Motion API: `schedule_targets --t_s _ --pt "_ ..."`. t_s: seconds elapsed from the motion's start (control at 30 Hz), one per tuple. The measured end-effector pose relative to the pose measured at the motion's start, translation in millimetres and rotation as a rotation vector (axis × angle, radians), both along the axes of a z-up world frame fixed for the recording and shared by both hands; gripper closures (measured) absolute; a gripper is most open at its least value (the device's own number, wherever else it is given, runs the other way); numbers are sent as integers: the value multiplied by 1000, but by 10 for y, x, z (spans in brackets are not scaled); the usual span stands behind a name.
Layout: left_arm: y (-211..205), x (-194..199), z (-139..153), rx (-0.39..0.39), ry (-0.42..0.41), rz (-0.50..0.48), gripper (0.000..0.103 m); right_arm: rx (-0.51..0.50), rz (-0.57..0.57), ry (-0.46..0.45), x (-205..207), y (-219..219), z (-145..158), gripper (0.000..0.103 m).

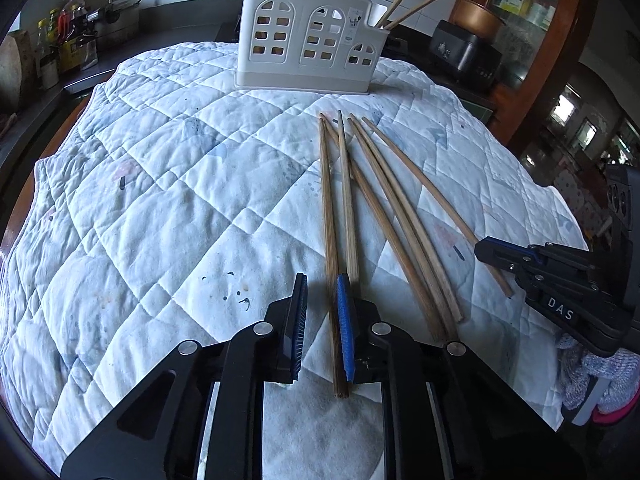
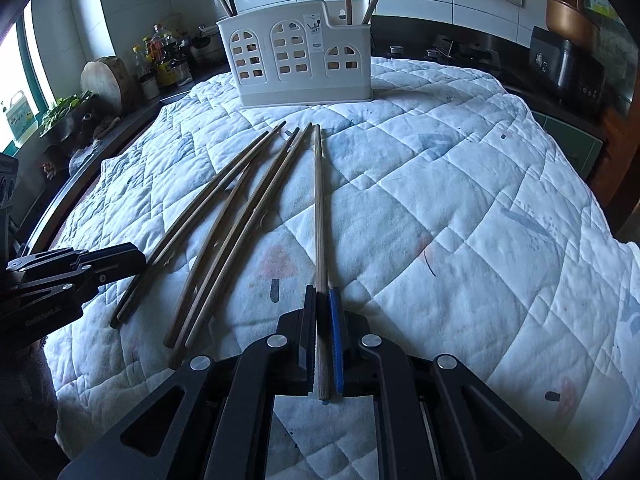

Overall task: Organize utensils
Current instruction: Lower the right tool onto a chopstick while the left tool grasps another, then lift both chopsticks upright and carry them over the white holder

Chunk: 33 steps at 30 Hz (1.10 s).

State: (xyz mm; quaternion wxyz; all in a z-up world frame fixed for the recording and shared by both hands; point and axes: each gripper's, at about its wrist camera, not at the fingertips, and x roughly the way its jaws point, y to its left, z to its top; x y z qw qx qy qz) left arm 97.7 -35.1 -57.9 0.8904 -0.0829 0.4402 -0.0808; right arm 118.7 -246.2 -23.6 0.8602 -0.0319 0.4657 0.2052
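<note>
Closest in the right wrist view, the right gripper [image 2: 323, 344] has its fingers pressed in on one chopstick [image 2: 319, 208]. The thick end sits between the fingers and the thin end points away toward the holder. It looks like this stick lies on the quilt or just above it; I cannot tell which.

In the left wrist view, the left gripper [image 1: 322, 328] has its fingers wide apart. A chopstick runs in between them, right beside the blue pad on one finger, but nothing is squeezed yet.

A little farther out, the other loose chopsticks [image 1: 384, 216] lie in a fan on the white quilt [image 1: 160, 200] that covers the bench. Some cross over each other. There look to be about five loose ones besides the one being held.

Farthest away stands the white holder [image 1: 308, 40] with little window holes. A few chopsticks [image 1: 416, 2] already stick up out of it.

So the job seems partly done. A few sticks are put away, and most are left to move.
</note>
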Motion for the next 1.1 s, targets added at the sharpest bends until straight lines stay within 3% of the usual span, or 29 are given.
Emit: schedule_targets --t_s 0.43,0.57,0.7,0.87,1.1 --pt "-103 56 -61 19 23 7 89 0 0 5 -2 6 -33 96" --pt "-161 50 -58 60 10 4 89 0 -1 3 -2 8 -36 96" --pt "-119 35 -55 45 3 22 96 0 -2 3 -2 7 -36 96" --pt "-37 -9 -7 7 -19 37 96 15 -10 -6 -11 -28 3 96" --pt "119 -100 240 -17 -99 47 97 36 -15 -79 -77 -66 312 96"
